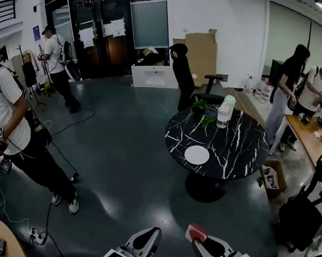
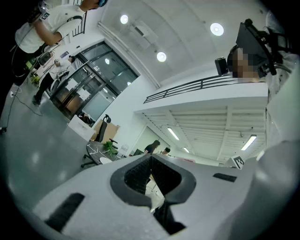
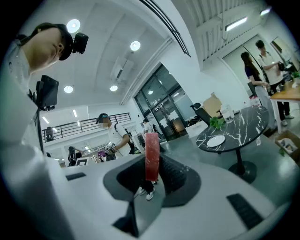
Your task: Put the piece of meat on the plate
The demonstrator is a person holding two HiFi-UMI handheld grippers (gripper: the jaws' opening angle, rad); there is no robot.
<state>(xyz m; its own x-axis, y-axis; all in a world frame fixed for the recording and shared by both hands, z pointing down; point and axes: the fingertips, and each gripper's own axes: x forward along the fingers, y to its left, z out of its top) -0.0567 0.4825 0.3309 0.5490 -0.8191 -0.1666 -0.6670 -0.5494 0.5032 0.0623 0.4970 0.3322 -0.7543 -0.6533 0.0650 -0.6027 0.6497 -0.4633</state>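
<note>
A flat red piece of meat (image 3: 151, 154) stands upright between the pads of my right gripper (image 3: 152, 164), which is shut on it. In the head view that gripper (image 1: 199, 236) sits at the bottom edge with the meat (image 1: 196, 231) at its tip. My left gripper (image 1: 146, 243) is beside it, shut and holding nothing; in its own view the jaw tips (image 2: 150, 159) meet. The white plate (image 1: 196, 155) lies on the near side of a round black marble table (image 1: 234, 159), well ahead of both grippers. It also shows as the plate (image 3: 216, 140) in the right gripper view.
Bottles (image 1: 225, 113) and a green plant (image 1: 203, 106) stand at the table's far side. A person in a white shirt (image 1: 6, 112) is at the left, other people stand at the back and right. An office chair (image 1: 310, 205) and cables (image 1: 47, 222) are on the floor.
</note>
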